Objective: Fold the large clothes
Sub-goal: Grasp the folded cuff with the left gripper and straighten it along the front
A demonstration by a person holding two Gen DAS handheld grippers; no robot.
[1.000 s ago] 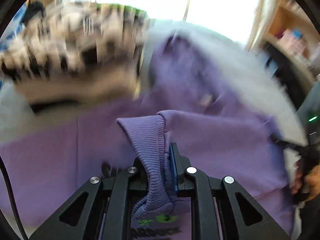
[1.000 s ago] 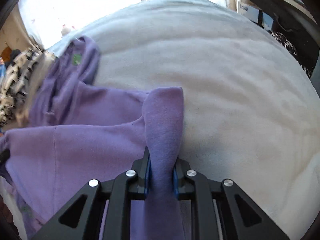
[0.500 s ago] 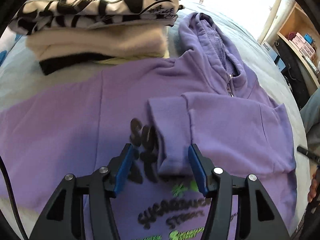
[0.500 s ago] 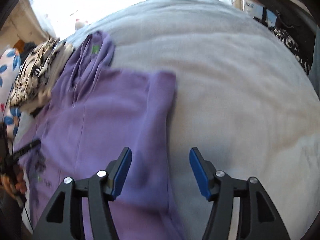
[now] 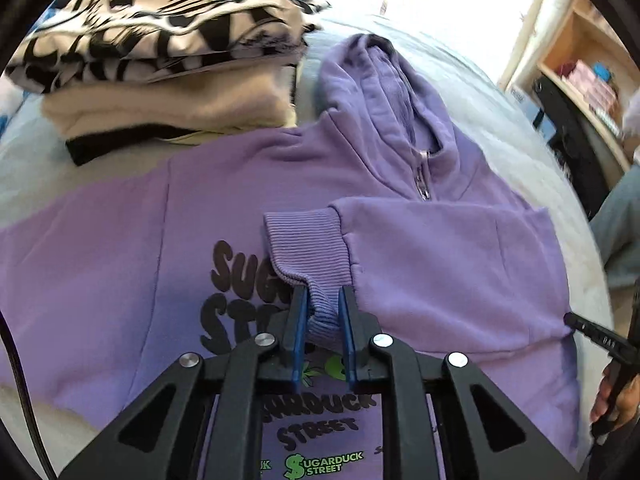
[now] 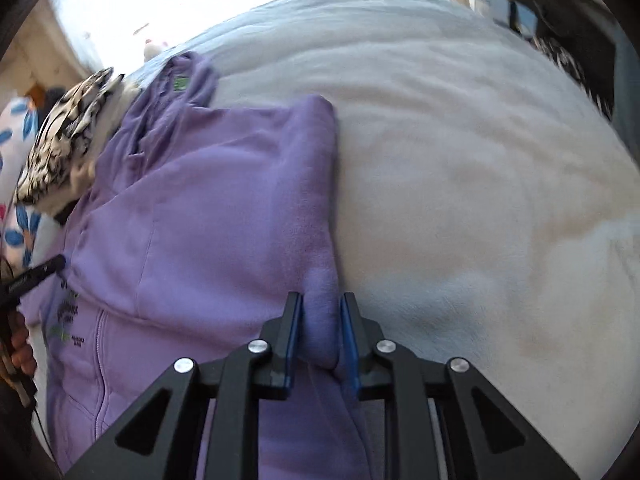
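Observation:
A purple zip hoodie (image 5: 420,264) with dark and green "Sugarduck Street" print lies flat on a pale blanket, hood at the far end. Its right sleeve is folded across the chest. My left gripper (image 5: 322,300) is shut on the sleeve's ribbed cuff (image 5: 308,248) over the print. In the right wrist view the hoodie (image 6: 208,216) fills the left half. My right gripper (image 6: 320,312) is shut on the folded side edge of the hoodie (image 6: 318,240), where it meets the blanket (image 6: 460,184).
A stack of folded clothes (image 5: 168,60), black-and-white patterned on top and cream below, sits by the hood at the far left. Shelves and dark furniture (image 5: 576,92) stand beyond the bed at the right. A floral pillow (image 6: 16,152) lies at the far left.
One second ago both grippers were shut on purple fabric. Half a second ago both were open with the sleeve laid across the chest. Now both have shut again, on the cuff and the side edge.

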